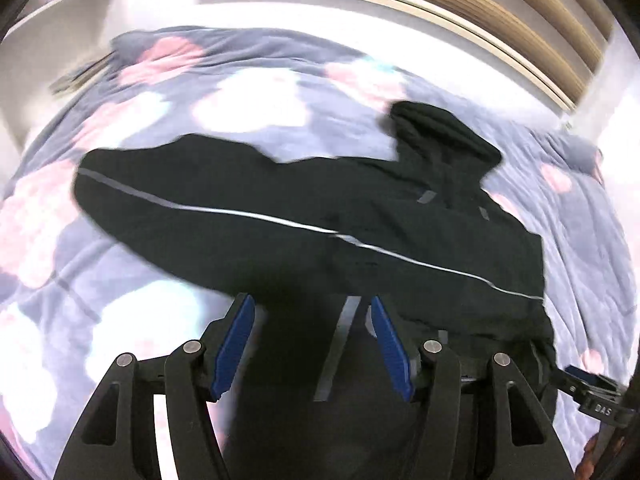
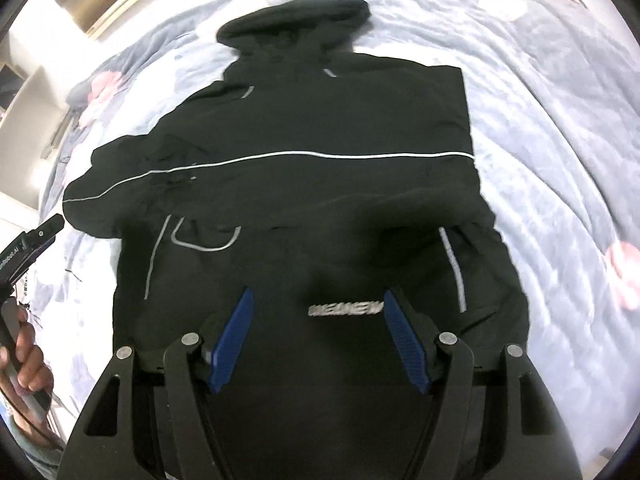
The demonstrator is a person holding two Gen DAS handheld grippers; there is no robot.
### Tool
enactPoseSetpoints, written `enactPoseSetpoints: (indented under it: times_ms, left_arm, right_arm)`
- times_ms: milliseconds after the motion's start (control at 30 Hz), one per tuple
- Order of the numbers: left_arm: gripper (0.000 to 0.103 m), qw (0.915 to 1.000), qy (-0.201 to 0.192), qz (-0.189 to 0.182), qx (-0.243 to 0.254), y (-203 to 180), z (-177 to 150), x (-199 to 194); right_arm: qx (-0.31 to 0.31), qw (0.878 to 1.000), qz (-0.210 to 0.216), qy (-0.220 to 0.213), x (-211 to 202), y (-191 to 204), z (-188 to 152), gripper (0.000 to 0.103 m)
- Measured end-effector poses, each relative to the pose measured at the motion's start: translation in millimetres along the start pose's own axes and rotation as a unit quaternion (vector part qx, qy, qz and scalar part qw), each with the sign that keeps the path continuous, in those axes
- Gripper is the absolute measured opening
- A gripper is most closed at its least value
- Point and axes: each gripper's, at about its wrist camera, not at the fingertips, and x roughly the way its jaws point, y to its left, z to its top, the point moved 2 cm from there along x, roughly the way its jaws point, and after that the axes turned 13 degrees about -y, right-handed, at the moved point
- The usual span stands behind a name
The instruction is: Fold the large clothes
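Jacket [image 2: 320, 128] lies flat on floral quilt [image 2: 540, 120]; both grippers' jaws gape, empty.

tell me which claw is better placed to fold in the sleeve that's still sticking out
Left, probably. The outstretched sleeve lies on the side where the left claw shows; the right claw hangs open over the jacket's middle.

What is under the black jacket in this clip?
The black jacket lies spread on a grey quilt with pink flowers, which shows all round it. What the quilt rests on, and anything beneath the jacket itself, is covered.
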Motion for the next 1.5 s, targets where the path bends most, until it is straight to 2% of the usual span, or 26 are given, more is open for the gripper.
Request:
enactPoseSetpoints:
  times_ms: [200,367,433,567,667,867,1000,1033,1067,1100,1167,1233,1300,1367,1433,1500]
  left_arm:
    - [0.063,0.9970,0.000,0.063,-0.045,121,17,14]
    - [0.063,0.9854,-0.007,0.100,-0.137,237,44,61]
    - [0.063,0.9781,-0.013,0.091,-0.187,276,50,82]
    - [0.063,0.9479,-0.029,0.072,-0.309,357,51,126]
    - [0.063,0.9312,-0.035,0.062,-0.357,387,45,153]
    - [0.067,0.9136,-0.024,0.028,-0.405,411,33,199]
    - [0.067,0.9099,-0.035,0.020,-0.413,413,35,209]
    - [0.060,0.9104,-0.041,0.015,-0.411,413,38,210]
    - [0.030,0.9123,-0.044,0.010,-0.407,411,40,207]
    - [0.022,0.9201,-0.046,0.006,-0.389,406,45,204]
    - [0.016,0.9315,-0.061,0.020,-0.358,395,54,188]
    - [0.014,0.9377,-0.083,0.033,-0.336,386,62,164]
    - [0.013,0.9381,-0.118,0.061,-0.320,376,65,121]
    - [0.013,0.9345,-0.133,0.083,-0.320,371,58,92]
    - [0.013,0.9320,-0.121,0.107,-0.325,371,42,79]
    - [0.013,0.9328,-0.087,0.128,-0.326,372,23,83]
  right_arm:
    - [0.026,1.000,-0.006,0.007,14,32,-16,0.071]
    - [0.016,0.999,-0.037,0.032,32,48,-24,0.071]
    - [0.010,0.998,-0.048,0.048,42,52,-25,0.071]
    - [-0.003,0.995,-0.063,0.073,62,60,-28,0.071]
    - [-0.014,0.994,-0.059,0.096,81,68,-30,0.071]
    - [-0.048,0.990,-0.050,0.119,106,92,-30,0.071]
    - [-0.069,0.989,-0.044,0.122,114,106,-29,0.071]
    - [-0.073,0.989,-0.040,0.122,116,111,-27,0.071]
    - [-0.076,0.989,-0.036,0.120,120,117,-24,0.071]
    - [-0.079,0.989,-0.032,0.117,122,121,-21,0.071]
    - [-0.098,0.990,-0.019,0.102,128,142,-9,0.071]
    - [-0.115,0.990,-0.001,0.085,134,164,4,0.071]
    - [-0.135,0.989,0.015,0.061,141,189,17,0.071]
    - [-0.156,0.987,0.022,0.034,153,217,33,0.071]
    - [-0.164,0.986,0.029,0.018,168,237,46,0.071]
    - [-0.171,0.985,0.028,0.005,188,253,57,0.071]
